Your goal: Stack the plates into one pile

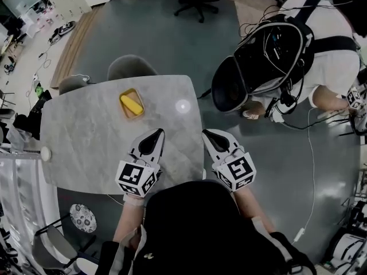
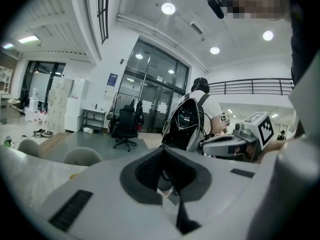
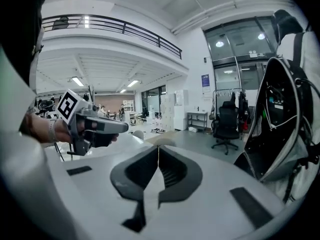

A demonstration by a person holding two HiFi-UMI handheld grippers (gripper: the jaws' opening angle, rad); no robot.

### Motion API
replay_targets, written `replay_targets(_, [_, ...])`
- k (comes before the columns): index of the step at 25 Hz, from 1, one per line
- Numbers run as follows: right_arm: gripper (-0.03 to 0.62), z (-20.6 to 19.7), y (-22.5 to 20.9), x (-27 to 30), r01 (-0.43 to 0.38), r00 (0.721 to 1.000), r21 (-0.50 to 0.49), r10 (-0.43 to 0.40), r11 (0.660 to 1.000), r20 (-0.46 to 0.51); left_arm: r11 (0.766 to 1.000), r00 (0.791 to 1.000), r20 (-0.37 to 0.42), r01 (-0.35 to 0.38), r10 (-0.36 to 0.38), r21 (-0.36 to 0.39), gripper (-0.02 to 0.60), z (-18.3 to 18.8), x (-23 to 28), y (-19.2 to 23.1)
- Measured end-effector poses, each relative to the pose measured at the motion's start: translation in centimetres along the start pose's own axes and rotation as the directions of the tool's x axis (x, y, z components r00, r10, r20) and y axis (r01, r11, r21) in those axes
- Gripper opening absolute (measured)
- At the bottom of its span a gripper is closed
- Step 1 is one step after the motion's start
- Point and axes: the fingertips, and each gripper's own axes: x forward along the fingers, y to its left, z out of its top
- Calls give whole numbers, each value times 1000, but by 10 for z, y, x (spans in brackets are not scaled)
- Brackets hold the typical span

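Observation:
A yellow plate pile (image 1: 132, 103) sits on the grey marble table (image 1: 86, 136), toward its far side. My left gripper (image 1: 159, 132) hangs above the table's near right part, well short of the pile, its jaws shut with nothing in them. My right gripper (image 1: 205, 133) is level with it, just past the table's right edge, also shut and empty. In the left gripper view the shut jaws (image 2: 162, 149) point out into the room, with the right gripper (image 2: 235, 143) beside them. In the right gripper view the shut jaws (image 3: 158, 146) show the left gripper (image 3: 92, 126) to their left.
Two grey chairs (image 1: 131, 66) (image 1: 71, 83) stand at the table's far side. A person with a black backpack (image 1: 269, 56) bends over on the right. A black office chair (image 1: 192, 4) stands far back. A small white round object (image 1: 46, 153) lies at the table's left edge.

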Motion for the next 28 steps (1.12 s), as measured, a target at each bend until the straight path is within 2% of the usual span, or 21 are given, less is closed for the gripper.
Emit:
replay_targets(3, [18, 4, 1, -1, 5, 1000, -14, -5, 1000, 4, 1000, 1000, 8, 8, -8, -7, 9, 2, -1, -3])
replay_targets(11, [18, 11, 8, -1, -11, 1000, -29, 12, 1000, 17, 999, 999, 29, -21, 20, 49, 9, 6, -9, -4])
replay_targets(14, [18, 13, 12, 0, -18, 1000, -34, 18, 999, 17, 998, 999, 33, -33, 32, 47, 9, 9, -16, -1])
replay_targets(20, [18, -16, 62, -20, -20, 1000, -55, 20, 998, 16, 999, 999, 28, -41, 40, 13, 9, -27, -69, -12])
replay_targets(28, [17, 7, 16, 19, -43, 999, -20, 43, 999, 1, 998, 998, -3, -59, 59, 16, 9, -6, -23, 17])
